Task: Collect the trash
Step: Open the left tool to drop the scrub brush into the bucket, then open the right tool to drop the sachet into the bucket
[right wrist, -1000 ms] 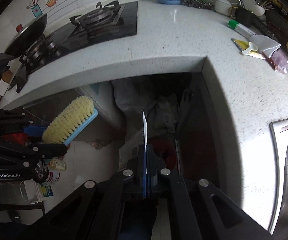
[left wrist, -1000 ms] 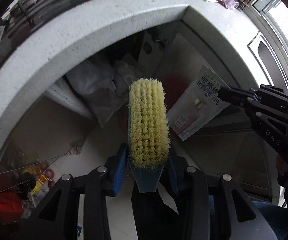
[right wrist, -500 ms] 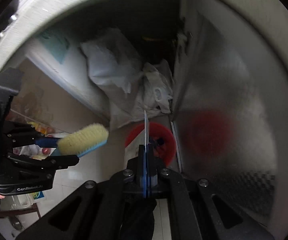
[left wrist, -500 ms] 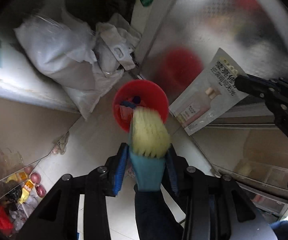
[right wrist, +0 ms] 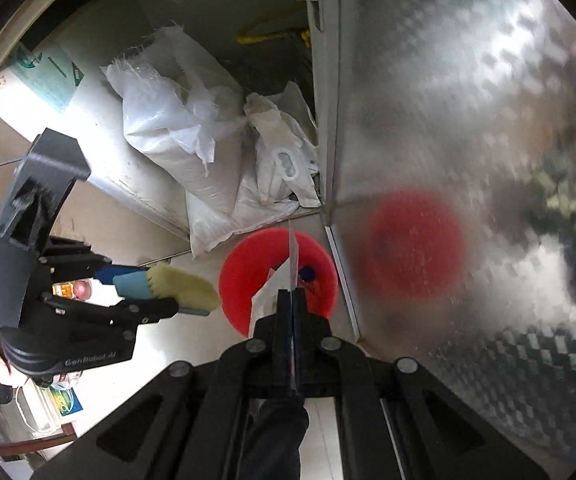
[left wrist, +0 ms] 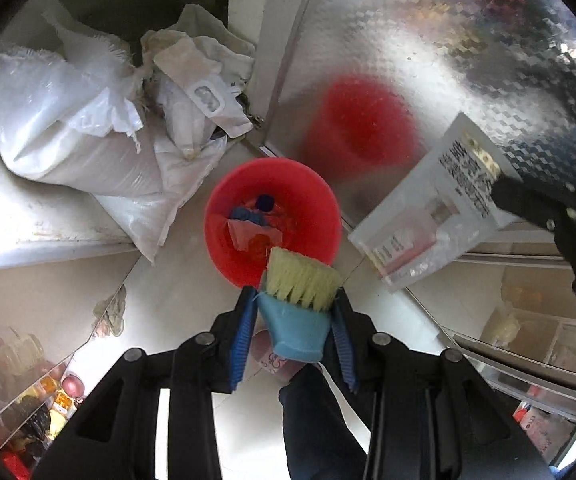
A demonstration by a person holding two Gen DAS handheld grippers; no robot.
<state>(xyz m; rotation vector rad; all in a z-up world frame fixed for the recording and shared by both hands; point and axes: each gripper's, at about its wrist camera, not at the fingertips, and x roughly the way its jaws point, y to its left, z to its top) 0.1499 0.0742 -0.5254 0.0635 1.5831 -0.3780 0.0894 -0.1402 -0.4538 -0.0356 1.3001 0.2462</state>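
The left gripper (left wrist: 294, 312) is clamping a scrubbing brush (left wrist: 300, 300) by its light-blue handle, the blue pads pressing on both sides and the yellow bristles pointing down over the near rim of a red bin (left wrist: 320, 196). The bin is standing on the pale floor against a shiny patterned cabinet door (left wrist: 428, 40), which is mirroring it as a red blur. Inside the bin, blue and red scraps are lying.

The left wrist view is showing the flat face of a printed packet (left wrist: 428, 224) that the right gripper (right wrist: 292, 300) is pinching; it is hanging beside the bin's right rim, with the black fingertips on its upper right corner. The right wrist view is showing that same packet only edge-on, as a thin strip between fully closed jaws, lined up over the bin. That view is also showing the left gripper from the side, with the brush sticking out level, just left of the bin.

White woven sacks (right wrist: 175, 132) are slumping behind the bin in both views.
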